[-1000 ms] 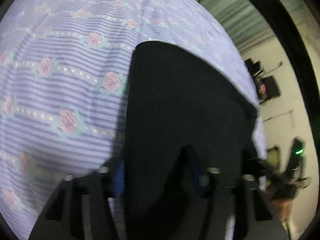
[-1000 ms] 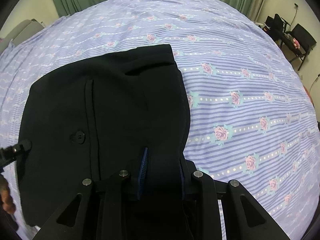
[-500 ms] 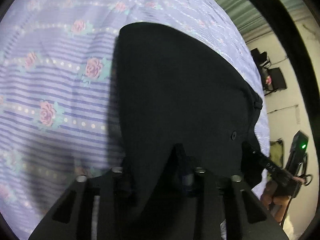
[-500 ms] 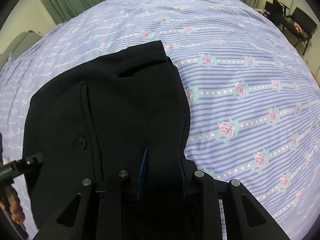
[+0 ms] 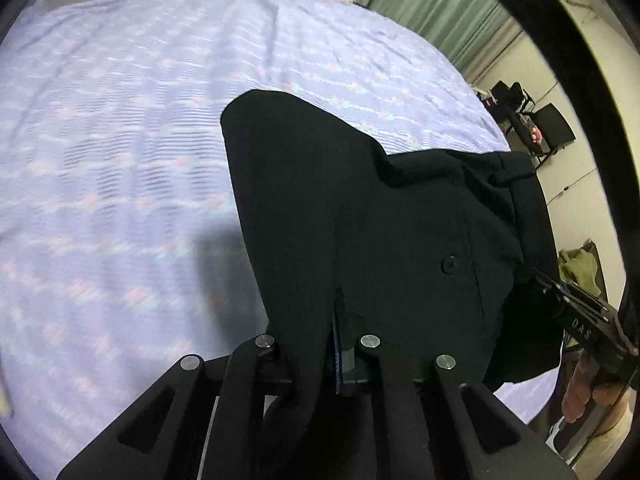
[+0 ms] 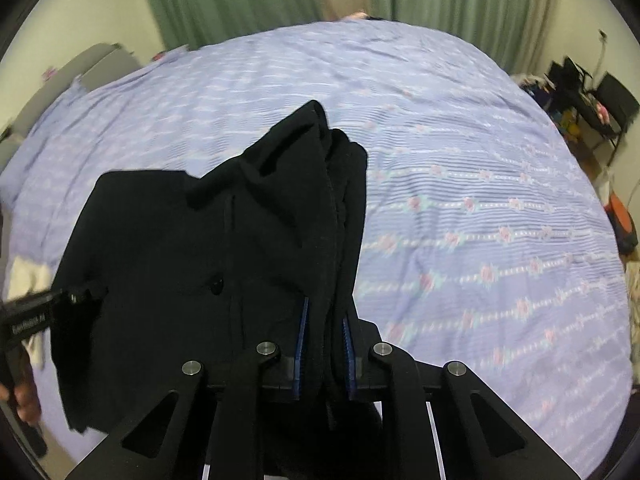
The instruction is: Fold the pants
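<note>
pants (image 5: 384,216): above bedsheet (image 5: 120,160), between both grippers
left gripper (image 5: 320,344): on pants' L edge
right gripper (image 6: 324,344): on R edge
curtains (image 6: 248,0): behind bed
chairs (image 6: 612,104): far R

Black pants (image 5: 380,216) over floral-sheeted bed (image 5: 120,140)

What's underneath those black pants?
Under the black pants lies a bed sheet, purple-striped with pink roses, spreading out on every side. Both grippers pinch the fabric and hold it up. Whatever sits directly below the cloth is covered.
</note>
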Available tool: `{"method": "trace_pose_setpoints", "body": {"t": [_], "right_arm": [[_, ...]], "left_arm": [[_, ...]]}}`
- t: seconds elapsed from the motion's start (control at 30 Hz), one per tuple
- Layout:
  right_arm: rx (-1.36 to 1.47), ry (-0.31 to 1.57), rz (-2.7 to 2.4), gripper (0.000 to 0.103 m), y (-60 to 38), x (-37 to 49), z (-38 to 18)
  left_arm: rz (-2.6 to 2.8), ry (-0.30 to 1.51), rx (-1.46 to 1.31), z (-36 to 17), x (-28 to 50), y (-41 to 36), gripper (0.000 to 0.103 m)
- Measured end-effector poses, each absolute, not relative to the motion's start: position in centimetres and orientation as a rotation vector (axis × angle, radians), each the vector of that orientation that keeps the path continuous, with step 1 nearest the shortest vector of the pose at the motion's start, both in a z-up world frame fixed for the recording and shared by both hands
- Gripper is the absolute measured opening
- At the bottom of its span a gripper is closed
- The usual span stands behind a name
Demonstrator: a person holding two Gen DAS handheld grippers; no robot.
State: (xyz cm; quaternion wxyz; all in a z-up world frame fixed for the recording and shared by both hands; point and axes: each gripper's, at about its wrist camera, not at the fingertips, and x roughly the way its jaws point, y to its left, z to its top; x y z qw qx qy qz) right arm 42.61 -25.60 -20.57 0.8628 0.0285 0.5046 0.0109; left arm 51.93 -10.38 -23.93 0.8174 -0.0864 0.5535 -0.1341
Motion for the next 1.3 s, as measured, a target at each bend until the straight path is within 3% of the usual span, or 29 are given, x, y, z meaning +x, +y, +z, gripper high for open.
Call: {"method": "trace_pose_setpoints", "body": {"t": [0.27, 0.47, 1.07, 1.3], "right_arm": [[0.041, 1.001, 0.058, 0.015, -18.1, 30.3, -12.0], [0.093, 0.917, 0.051, 0.015, -13.9, 22.6, -8.0], [0.000, 0.823, 0.342, 0.015, -5.3, 13.0, -3.9], [-0.045, 0.821, 0.404, 0.015, 0.4, 12.7, -3.5]], "left_arm": [[-0.302, 1.087, -0.045, -14.5, 41.2, -7.2, 0.012], [-0.308, 1.001, 0.062, -10.3, 34.6, -4.6, 0.012], [-0.041, 0.940, 0.056, -8.0, 23.0, -0.7, 0.012], [0.000, 0.918, 0.012, -8.2, 18.7, 8.4, 0.012]]}}
